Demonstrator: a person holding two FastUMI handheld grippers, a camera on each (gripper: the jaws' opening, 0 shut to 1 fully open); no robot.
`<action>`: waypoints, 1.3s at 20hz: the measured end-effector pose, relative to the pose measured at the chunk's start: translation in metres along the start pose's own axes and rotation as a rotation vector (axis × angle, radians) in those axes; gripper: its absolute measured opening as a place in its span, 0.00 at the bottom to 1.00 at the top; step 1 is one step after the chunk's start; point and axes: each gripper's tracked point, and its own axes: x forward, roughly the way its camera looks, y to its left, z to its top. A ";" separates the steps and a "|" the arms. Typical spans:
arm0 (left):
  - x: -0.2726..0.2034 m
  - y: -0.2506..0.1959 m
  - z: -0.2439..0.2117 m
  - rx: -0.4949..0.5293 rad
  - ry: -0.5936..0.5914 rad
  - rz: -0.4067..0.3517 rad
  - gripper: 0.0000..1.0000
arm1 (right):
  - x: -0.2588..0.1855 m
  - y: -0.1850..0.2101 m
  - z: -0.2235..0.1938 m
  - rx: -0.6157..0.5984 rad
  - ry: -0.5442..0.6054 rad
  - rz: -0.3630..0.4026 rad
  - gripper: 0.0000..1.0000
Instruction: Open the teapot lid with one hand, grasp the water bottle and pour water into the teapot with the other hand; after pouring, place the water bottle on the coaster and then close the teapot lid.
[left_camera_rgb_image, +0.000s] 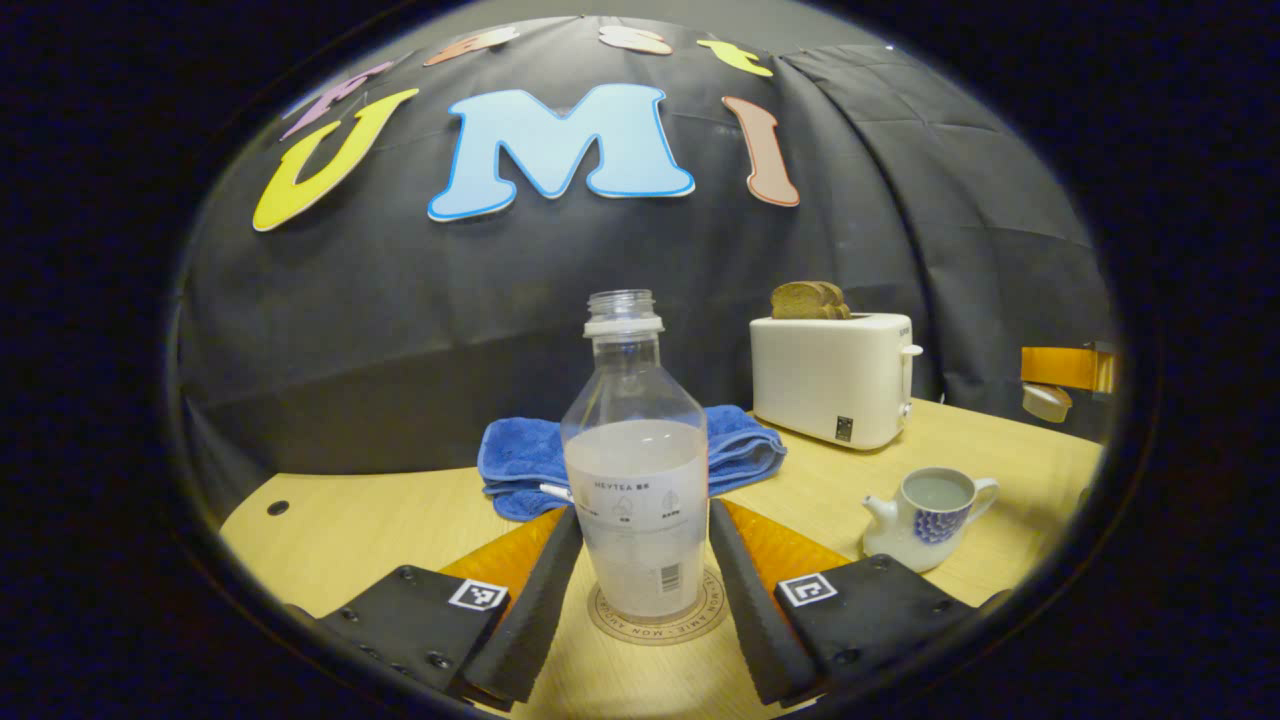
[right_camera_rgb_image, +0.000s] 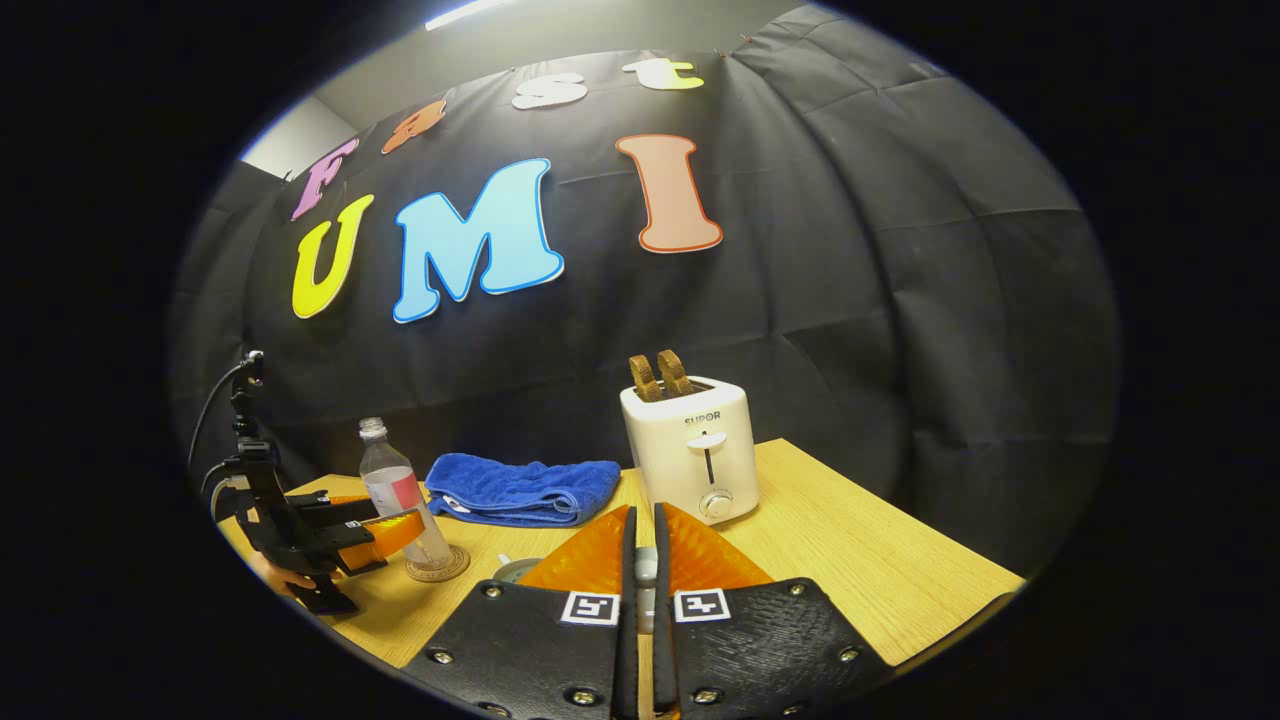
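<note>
1. The water bottle (left_camera_rgb_image: 636, 470) stood upright on the round coaster (left_camera_rgb_image: 660, 618) on the worktop (left_camera_rgb_image: 380, 530), with no cap on and cloudy water filling roughly its lower half.
2. My left hand-held gripper (left_camera_rgb_image: 640, 560) was spread around the bottle, one finger on each side of its lower body. The fingers lay just beside the plastic, and I could not tell whether they pressed on it or had let go.
3. The teapot (left_camera_rgb_image: 925, 520) sat well to the right of the bottle, lid off, with liquid showing in its open mouth. I judged from this that the pour was done and the bottle was set down where the task wants it.
4. What I judged was left: freeing the bottle, if it was not free already, and putting the lid back on the teapot.
5. My right hand-held gripper (right_camera_rgb_image: 640, 570) had its fingers drawn almost together, with a small pale thing showing in the slit between them. I took it to be the teapot lid, but it was too hidden to be sure, and I could not tell whether both fingers bore on it.
6. In the right gripper view the teapot was mostly hidden behind those fingers, only a bit of its rim peeping out to their left.
7. Behind stood a blue towel (left_camera_rgb_image: 730, 450) and a white toaster (left_camera_rgb_image: 830, 380) with bread in it, neither part of the job.
</note>
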 end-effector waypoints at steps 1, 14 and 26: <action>-0.001 0.001 -0.001 0.001 0.000 0.002 0.90 | 0.000 0.001 0.000 -0.002 0.001 0.003 0.06; -0.063 0.013 -0.007 -0.056 -0.001 0.016 0.96 | 0.017 0.060 0.006 -0.006 0.019 0.114 0.06; -0.129 0.000 0.000 -0.183 -0.090 0.049 0.97 | 0.056 0.094 -0.030 -0.067 0.099 0.116 0.06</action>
